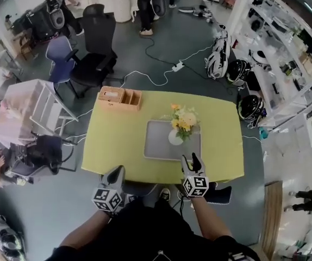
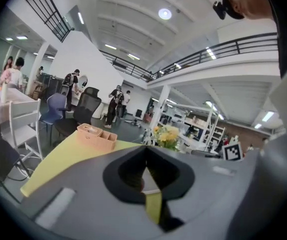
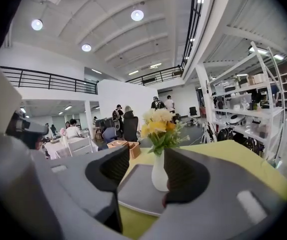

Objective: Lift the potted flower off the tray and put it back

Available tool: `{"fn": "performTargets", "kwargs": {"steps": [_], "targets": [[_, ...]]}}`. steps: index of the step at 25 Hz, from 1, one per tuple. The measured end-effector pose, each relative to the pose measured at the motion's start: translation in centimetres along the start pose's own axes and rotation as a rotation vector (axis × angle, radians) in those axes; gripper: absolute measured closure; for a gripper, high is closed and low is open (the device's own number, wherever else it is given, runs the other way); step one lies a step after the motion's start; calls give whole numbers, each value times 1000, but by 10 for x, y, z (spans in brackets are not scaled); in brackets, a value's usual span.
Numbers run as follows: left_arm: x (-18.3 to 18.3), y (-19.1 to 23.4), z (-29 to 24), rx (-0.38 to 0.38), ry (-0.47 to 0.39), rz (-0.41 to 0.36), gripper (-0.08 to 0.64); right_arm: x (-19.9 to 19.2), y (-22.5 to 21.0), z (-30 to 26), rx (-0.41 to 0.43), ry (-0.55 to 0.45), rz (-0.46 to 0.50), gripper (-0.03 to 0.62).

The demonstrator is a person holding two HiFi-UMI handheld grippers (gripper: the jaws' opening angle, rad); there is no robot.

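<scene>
Two spread right gripper [image 3: 147, 154] jaws frame the potted flower [image 3: 159, 171], not touching.

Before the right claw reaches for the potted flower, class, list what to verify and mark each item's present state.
1. Potted flower upright on the tray: ok.
2. Right claw open and empty: ok.
3. Vase lined up between its jaws: ok.
4. Jaws around the vase: not ok, the claw is short of it.
5. Left claw shut, empty, clear of the tray: ok.
6. Wooden box well away from the tray: ok.
</scene>
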State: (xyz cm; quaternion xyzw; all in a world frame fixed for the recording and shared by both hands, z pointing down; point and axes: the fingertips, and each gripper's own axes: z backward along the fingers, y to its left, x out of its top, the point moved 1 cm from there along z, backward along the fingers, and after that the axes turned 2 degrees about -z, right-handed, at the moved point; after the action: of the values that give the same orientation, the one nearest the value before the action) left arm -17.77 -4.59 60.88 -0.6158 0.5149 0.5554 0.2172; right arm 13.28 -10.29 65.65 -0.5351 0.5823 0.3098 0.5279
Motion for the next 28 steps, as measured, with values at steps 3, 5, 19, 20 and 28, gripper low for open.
{"fn": "performTargets", "kwargs": {"steps": [3,5,19,20,28], "targets": [[9,-15,-9,-63,-15,-24,552,27,12,31,-3,-46,9,391],[15,-26,-14,-98,-28,-41,552,44,21,52,-3,-80,13,402],[59,-119,-33,-359,-88,-189,551,119,74,140,-25,-212,40,482],[60,-122,-32,-366,-88,-194,552,119,75,142,-27,-212,38,482],[59,-116,-29,-367,-82,-206,552,117,75,143,-53,-219,37,574]]}}
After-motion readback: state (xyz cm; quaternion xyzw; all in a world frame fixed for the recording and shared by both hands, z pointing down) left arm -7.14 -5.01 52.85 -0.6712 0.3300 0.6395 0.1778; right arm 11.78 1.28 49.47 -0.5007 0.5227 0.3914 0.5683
